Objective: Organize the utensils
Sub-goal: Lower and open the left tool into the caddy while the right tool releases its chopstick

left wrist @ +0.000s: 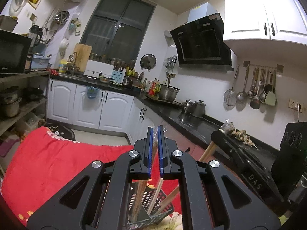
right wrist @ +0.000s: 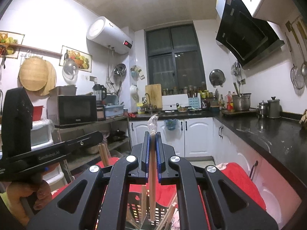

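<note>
My right gripper is shut on a pair of wooden chopsticks with a clear plastic wrap at the top end. Their lower end hangs inside a black slotted utensil basket that holds several more chopsticks. My left gripper is shut with a narrow slit between its blue pads and holds nothing. It hovers above the same basket, where several chopsticks lean. The left gripper body and the hand on it show in the right wrist view.
The basket stands on a red flowered cloth. A black countertop with pots runs along the right, a black stove is close by. White cabinets, shelves with a microwave on the left.
</note>
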The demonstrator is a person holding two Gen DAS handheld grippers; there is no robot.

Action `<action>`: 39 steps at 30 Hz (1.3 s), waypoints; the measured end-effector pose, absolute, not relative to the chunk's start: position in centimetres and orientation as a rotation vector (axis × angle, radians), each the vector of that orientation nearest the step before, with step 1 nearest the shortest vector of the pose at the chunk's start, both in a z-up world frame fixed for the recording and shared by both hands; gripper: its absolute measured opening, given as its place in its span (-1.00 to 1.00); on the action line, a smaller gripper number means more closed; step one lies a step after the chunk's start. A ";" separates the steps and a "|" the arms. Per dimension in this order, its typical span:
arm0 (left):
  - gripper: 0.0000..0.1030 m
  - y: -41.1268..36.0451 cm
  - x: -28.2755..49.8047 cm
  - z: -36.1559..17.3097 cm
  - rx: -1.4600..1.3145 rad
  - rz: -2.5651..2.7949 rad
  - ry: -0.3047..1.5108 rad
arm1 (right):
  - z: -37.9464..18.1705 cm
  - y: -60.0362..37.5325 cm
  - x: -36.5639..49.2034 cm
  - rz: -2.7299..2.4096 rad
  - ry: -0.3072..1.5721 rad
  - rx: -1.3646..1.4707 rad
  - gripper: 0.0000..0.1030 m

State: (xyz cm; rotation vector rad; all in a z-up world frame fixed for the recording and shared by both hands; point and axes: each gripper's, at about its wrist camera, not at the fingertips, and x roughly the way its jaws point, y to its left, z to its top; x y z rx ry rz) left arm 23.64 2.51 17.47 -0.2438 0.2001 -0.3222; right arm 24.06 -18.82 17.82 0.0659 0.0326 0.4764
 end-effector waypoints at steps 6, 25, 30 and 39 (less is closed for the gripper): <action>-0.95 2.4 24.1 15.7 -0.241 -0.332 0.209 | 16.3 -18.3 25.0 0.473 0.056 0.076 -0.88; -0.91 3.3 25.2 12.1 -0.295 -0.350 0.310 | 13.1 -18.8 25.6 0.452 0.153 0.109 -0.59; -0.54 3.6 25.0 12.0 -0.299 -0.337 0.328 | 12.8 -19.2 25.1 0.440 0.187 0.106 -0.51; 0.03 3.9 22.7 12.8 -0.273 -0.317 0.321 | 12.3 -20.6 23.6 0.415 0.223 0.119 -0.21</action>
